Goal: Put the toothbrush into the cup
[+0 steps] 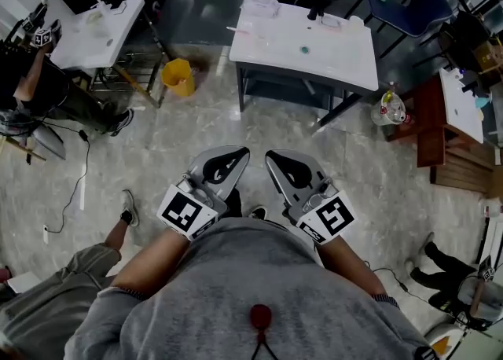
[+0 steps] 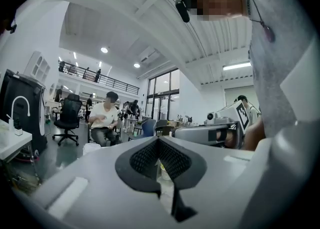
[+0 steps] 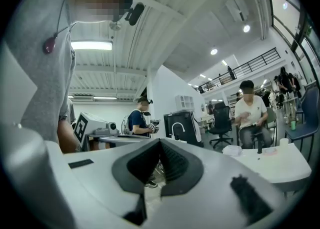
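Note:
Both grippers are held close to my body, side by side and level, pointing at a white table (image 1: 346, 60) a few steps ahead. My left gripper (image 1: 233, 159) is shut with nothing between its pads (image 2: 150, 159). My right gripper (image 1: 277, 162) is shut and empty too, its pads (image 3: 172, 162) meeting along a seam. On the table lie small items: a thin pale stick (image 1: 240, 31) at the left edge, a teal speck (image 1: 305, 49) and a small white cup-like thing (image 1: 357, 19). They are too small to name surely. In the right gripper view that table (image 3: 280, 165) shows at the right with a white cup (image 3: 283, 141).
A yellow bin (image 1: 178, 77) stands left of the table. A second white table with a faucet (image 1: 98, 32) is at the far left, a wooden bench (image 1: 440, 126) at the right. A seated person (image 3: 250, 115) is behind the table; another person's leg (image 1: 118, 233) is near my left.

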`<action>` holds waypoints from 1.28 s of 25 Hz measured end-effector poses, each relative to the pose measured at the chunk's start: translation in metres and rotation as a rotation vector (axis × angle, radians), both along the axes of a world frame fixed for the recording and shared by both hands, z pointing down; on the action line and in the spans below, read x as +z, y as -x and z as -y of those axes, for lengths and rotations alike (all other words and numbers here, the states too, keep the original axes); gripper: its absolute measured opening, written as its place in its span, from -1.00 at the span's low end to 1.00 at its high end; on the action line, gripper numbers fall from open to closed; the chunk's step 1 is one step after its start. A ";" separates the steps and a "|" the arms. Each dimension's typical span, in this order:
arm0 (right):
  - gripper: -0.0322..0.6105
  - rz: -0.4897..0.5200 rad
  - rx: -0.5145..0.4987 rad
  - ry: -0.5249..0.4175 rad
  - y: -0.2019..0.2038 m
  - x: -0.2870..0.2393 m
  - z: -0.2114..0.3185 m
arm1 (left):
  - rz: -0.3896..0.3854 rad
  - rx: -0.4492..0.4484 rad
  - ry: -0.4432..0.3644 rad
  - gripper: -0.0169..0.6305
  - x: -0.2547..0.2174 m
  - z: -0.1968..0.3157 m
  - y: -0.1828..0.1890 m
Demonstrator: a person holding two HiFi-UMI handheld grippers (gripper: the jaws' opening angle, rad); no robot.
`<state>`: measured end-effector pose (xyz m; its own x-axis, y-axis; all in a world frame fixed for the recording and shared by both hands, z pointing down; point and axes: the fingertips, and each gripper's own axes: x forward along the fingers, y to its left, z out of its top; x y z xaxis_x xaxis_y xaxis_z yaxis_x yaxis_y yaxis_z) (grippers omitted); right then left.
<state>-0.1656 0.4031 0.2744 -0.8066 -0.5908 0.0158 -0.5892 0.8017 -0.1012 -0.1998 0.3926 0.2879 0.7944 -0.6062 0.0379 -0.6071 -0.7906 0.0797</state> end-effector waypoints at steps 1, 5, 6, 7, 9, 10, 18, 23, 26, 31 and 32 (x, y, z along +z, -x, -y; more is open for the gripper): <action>-0.88 -0.003 0.003 0.001 0.001 0.001 0.008 | 0.000 0.003 0.009 -0.93 0.002 0.007 0.001; -0.88 -0.015 0.013 0.005 0.008 0.001 0.040 | -0.008 0.018 -0.001 -0.93 0.002 0.042 0.007; -0.88 -0.019 0.015 0.005 0.011 0.001 0.050 | -0.010 0.024 0.002 -0.93 0.001 0.051 0.009; -0.88 -0.022 0.017 0.007 0.014 0.001 0.059 | -0.009 0.029 0.011 -0.93 0.002 0.059 0.011; -0.88 -0.026 0.021 0.013 0.022 0.002 0.075 | -0.008 0.039 0.019 -0.93 0.004 0.076 0.018; -0.88 -0.029 0.023 0.016 0.026 0.002 0.083 | -0.010 0.043 0.013 -0.93 0.004 0.084 0.021; -0.88 -0.049 0.062 0.016 0.053 0.000 0.142 | -0.025 0.079 0.017 -0.93 0.002 0.144 0.048; -0.88 -0.048 0.102 0.008 0.072 0.001 0.174 | -0.021 0.106 -0.001 -0.93 0.006 0.177 0.071; -0.88 -0.055 0.122 0.009 0.082 0.003 0.188 | -0.022 0.124 0.017 -0.93 0.006 0.191 0.081; -0.88 -0.053 0.140 0.014 0.091 0.005 0.202 | -0.020 0.141 0.040 -0.93 0.006 0.207 0.090; -0.88 -0.052 0.142 0.018 0.092 0.006 0.204 | -0.026 0.142 0.026 -0.93 0.005 0.211 0.091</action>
